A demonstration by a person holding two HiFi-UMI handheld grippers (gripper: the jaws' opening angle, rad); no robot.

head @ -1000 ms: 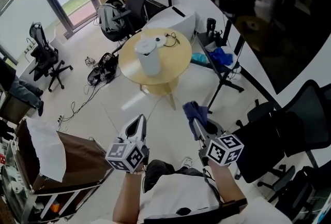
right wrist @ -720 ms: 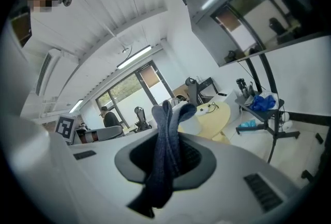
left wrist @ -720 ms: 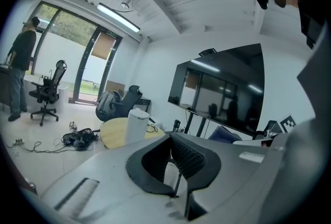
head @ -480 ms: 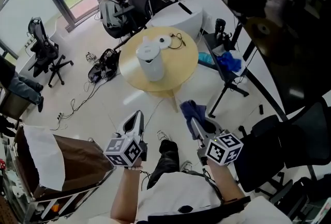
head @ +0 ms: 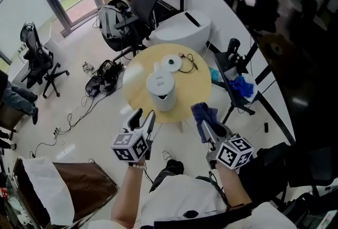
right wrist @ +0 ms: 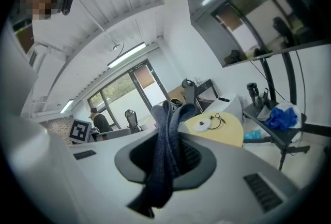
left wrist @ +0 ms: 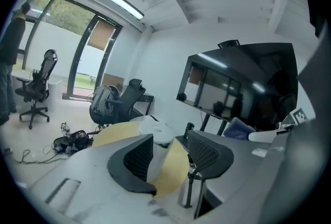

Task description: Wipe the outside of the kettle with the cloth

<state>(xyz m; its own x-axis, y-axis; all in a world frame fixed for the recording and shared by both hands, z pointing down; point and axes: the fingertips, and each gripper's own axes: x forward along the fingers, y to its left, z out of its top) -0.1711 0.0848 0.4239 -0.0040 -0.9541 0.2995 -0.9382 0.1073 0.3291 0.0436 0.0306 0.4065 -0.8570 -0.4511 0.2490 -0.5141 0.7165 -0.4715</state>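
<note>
Your left gripper [head: 143, 116] hangs short of the table's near edge. Its jaws have just been opening and now stand spread with nothing gripped; its own view only frames the kettle [head: 160, 86] in the gap, still apart from the pads. The kettle stands upright near the middle of the round yellow table [head: 195, 85], with a white disc and a cord [head: 172, 63] lying just behind it, probably its base. Expect the kettle to be a stiff, smooth shell, slippery under hard pads, and quite light if it is empty, so a sideways wipe may well slide or tip it. Steady it with the open left jaws on the upper body or on the handle. I cannot make out which side the handle faces from here, so check before you close. Squeeze gently, since a smooth round wall can squirt out of a hard pinch. Further right, the dark blue cloth [head: 203, 112] is soft and limp. Your right gripper [head: 207, 130] has its jaws pressed on the cloth's bunched middle, with a loop standing above the pads and a tail drooping below. That loose loop is your wiping face, so keep the pinch where it is and lay the slack flat against the wall — dragging the bare jaw tips could scuff the shell.
</note>
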